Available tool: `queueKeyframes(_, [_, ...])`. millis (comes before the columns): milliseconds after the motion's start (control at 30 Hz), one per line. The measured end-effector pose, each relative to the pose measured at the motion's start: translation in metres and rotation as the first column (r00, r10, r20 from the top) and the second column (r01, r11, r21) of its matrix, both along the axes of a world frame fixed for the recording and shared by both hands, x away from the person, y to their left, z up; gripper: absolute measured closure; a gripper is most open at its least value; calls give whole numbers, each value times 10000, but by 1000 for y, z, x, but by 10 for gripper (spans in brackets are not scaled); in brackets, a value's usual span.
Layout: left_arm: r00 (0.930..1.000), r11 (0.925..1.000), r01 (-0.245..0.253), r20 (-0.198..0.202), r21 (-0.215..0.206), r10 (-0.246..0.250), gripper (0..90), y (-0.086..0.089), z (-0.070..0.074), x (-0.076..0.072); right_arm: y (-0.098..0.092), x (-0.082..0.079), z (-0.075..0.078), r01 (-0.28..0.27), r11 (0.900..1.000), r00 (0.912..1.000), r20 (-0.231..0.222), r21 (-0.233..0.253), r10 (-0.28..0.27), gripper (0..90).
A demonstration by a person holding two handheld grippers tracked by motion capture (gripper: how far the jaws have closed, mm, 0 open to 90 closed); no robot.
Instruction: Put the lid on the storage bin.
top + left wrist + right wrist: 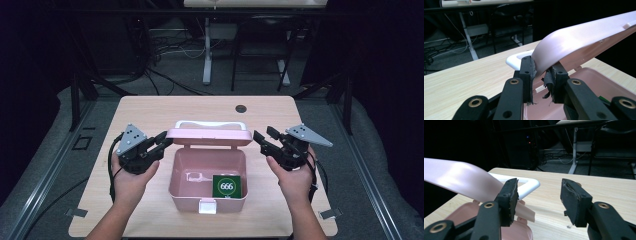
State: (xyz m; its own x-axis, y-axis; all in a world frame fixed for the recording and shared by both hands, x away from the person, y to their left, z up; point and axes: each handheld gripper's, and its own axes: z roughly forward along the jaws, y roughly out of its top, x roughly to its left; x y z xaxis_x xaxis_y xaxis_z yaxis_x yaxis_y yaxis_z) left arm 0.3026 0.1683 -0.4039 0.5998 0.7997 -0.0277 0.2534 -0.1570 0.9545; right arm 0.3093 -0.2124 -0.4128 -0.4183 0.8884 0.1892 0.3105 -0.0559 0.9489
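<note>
Box (207, 192) sits center frame, lid (209, 136) half up. Left gripper (163, 140) jaws clamp the lid's left corner; right gripper (259, 138) jaws gape beside the right corner, gripping nothing. Swing evenly about the hinge, keep the clamp square, don't drag the box.

Open pink box (207, 172), claws (161, 138) (259, 138) at lid (208, 136)

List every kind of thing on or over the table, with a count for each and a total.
Pink box, lid open: 1
Green card marked 666, in the box: 1
Clear item in the box, kind unclear: 1
Claws: 2, left claw shut on the lid, right claw open
Total: 5
</note>
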Motion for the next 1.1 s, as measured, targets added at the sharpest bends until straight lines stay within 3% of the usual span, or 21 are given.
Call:
queueKeyframes(233, [9998, 9998, 168, -98, -141, -170, 750, 3, -3, -5, 0, 2, -1, -5, 10000, 10000, 3, -80, 5, 437])
queueKeyframes(1100, [9983, 9989, 474, -330, 12, -474, 728, 8, -16, -26, 2, 3, -4, -34, 9998, 9998, -191, -219, 29, 403])
